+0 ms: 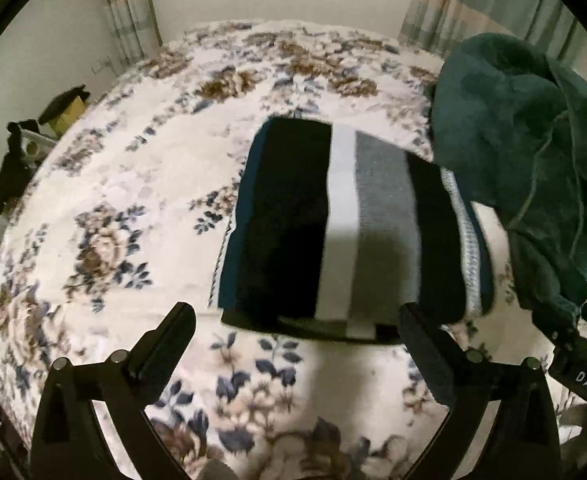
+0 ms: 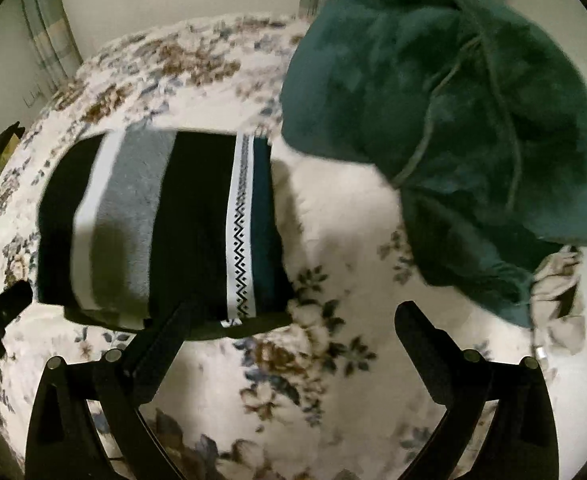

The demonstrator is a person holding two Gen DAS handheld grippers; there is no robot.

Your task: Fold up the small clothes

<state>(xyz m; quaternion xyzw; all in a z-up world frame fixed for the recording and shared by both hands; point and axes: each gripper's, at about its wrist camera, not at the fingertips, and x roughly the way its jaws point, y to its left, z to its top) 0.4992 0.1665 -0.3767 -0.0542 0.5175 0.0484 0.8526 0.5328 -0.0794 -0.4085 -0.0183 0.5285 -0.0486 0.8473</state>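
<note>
— While the big flowery bed (image 1: 133, 208) is under it all, what is done?

— One striped cloth (image 1: 333, 220) lies folded flat in the middle. I think the green fluffy one (image 2: 453, 120) beside it still needs folding.

— And each hand-held gripper?

— Left (image 1: 297, 334) and right (image 2: 293, 332) both gape wide, holding nothing.

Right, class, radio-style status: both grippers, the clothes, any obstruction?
Left gripper open, empty. Right gripper open, empty. Striped folded garment flat on floral blanket. Teal fleece garment heaped unfolded beside it; nothing blocking.
</note>
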